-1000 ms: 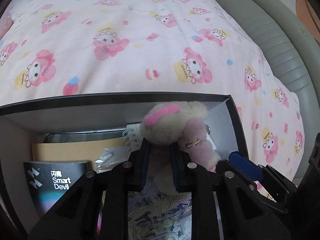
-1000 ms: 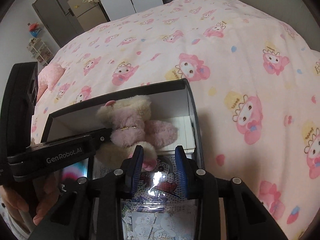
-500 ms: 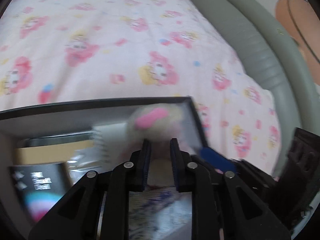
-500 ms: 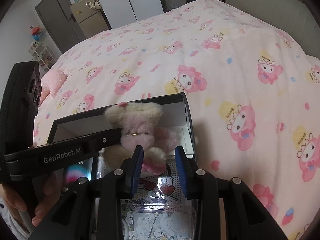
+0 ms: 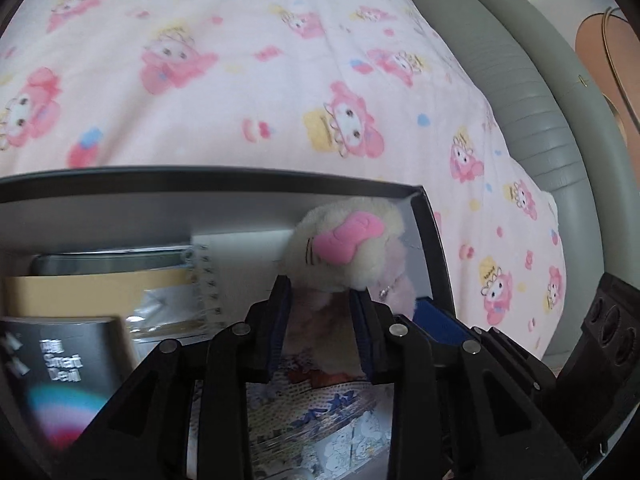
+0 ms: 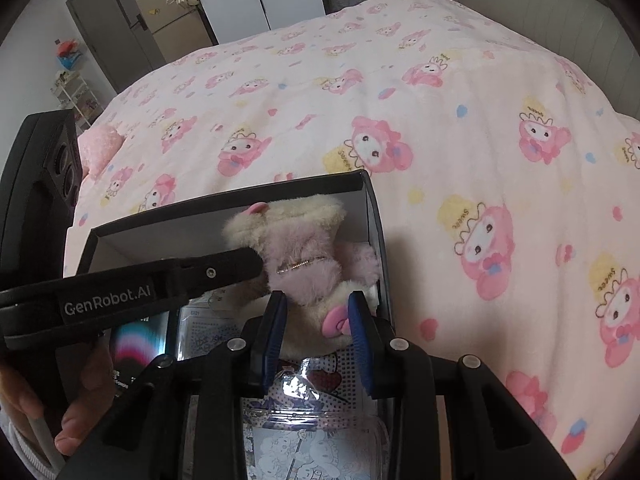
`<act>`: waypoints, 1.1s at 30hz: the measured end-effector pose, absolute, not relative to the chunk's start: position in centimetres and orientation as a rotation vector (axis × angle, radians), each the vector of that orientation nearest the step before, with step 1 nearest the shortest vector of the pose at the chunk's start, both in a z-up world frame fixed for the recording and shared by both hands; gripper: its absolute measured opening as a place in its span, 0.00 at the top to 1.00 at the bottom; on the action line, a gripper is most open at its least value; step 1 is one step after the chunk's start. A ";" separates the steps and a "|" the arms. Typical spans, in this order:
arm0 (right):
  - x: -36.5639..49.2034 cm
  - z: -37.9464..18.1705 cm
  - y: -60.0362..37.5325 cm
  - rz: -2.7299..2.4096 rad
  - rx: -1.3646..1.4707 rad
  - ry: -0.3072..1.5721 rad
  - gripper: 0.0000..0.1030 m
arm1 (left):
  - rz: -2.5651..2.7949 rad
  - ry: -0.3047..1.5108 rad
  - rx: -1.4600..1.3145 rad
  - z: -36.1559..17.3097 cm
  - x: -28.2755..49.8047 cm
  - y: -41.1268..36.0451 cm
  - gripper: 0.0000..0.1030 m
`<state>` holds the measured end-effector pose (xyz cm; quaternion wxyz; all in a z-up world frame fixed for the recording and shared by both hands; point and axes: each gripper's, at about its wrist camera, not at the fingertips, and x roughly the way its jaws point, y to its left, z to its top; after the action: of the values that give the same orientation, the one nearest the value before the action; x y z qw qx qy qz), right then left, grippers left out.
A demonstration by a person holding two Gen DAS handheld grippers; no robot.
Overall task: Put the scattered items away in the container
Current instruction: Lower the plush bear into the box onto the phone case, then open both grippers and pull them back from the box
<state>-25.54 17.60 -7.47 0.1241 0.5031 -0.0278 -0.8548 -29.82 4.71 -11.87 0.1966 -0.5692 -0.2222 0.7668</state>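
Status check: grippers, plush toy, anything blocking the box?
Left gripper opening around plush toy; right gripper closing, toy between. Toy inside black box. Nothing blocking.

Soft, even daylight; left wrist view motion-blurred; fisheye bending, dark corners.

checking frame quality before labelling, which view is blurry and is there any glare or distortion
Left wrist view: motion blur smears the black box lettering and the notebook spiral; the plush toy is soft too. Right wrist view: sharper, with white glare on the clear plastic packet. Both views: fisheye bends the bedspread and darkens the corners.
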 end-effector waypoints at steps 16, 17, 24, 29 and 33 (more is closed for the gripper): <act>-13.1 4.2 17.9 -2.825 1.109 0.054 0.24 | 2.736 -0.241 -0.979 6.7 -11.7 1.1 0.00; -11.9 5.2 17.9 -2.839 1.082 0.058 0.24 | 2.754 -0.242 -0.967 7.4 -10.5 0.8 0.00; -4.4 9.2 18.4 -2.895 0.999 0.021 0.20 | 2.856 -0.224 -0.878 9.1 -2.4 0.1 0.00; -0.6 7.7 18.9 -2.914 1.018 -0.026 0.17 | 2.879 -0.184 -0.961 5.6 1.4 0.4 0.00; 0.7 3.9 18.4 -2.919 1.120 0.008 0.17 | 2.859 -0.193 -1.097 1.8 2.2 0.2 0.01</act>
<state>0.66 18.44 3.90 0.0076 0.3582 0.0027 -0.9336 2.17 0.25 1.77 0.0368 -0.3572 -0.0628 0.9312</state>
